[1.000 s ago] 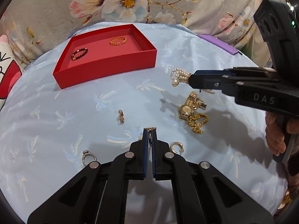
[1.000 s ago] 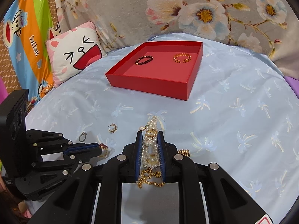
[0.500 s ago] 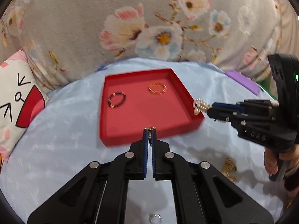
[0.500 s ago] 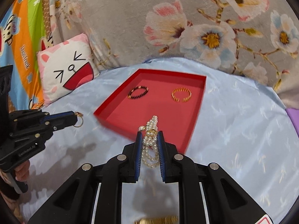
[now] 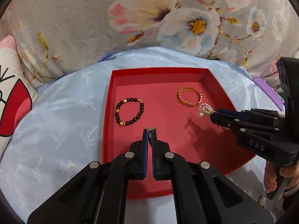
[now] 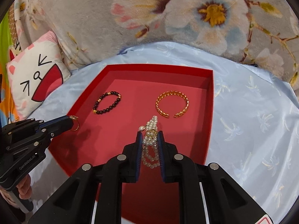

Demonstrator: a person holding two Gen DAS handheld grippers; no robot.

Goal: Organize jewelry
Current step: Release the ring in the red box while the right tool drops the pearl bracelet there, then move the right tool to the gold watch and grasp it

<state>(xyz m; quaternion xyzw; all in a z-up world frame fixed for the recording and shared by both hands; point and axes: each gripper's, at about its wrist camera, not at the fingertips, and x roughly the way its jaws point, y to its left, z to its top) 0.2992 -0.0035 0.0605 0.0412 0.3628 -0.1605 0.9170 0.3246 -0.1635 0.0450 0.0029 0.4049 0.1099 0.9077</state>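
A red tray (image 5: 109,100) (image 6: 209,115) lies on the blue cloth. In it are a dark bead bracelet (image 5: 129,114) (image 6: 107,102) and a gold cuff bangle (image 5: 189,96) (image 6: 172,103). My left gripper (image 5: 149,129) (image 6: 72,120) is shut on a small gold hoop earring (image 6: 74,123) and holds it above the tray's near left part. My right gripper (image 6: 149,133) (image 5: 211,114) is shut on a pearl bracelet (image 6: 150,130) (image 5: 204,109) above the tray, just in front of the bangle.
A cartoon-face pillow (image 6: 35,78) (image 5: 11,100) lies left of the tray. A floral blanket (image 5: 149,18) rises behind the cloth. A purple object (image 5: 269,91) sits at the far right. The person's hand (image 5: 280,179) holds the right gripper's handle.
Both grippers have moved forward with their jewelry, from the cloth to above the red tray. The loose pieces on the cloth have dropped out of view.
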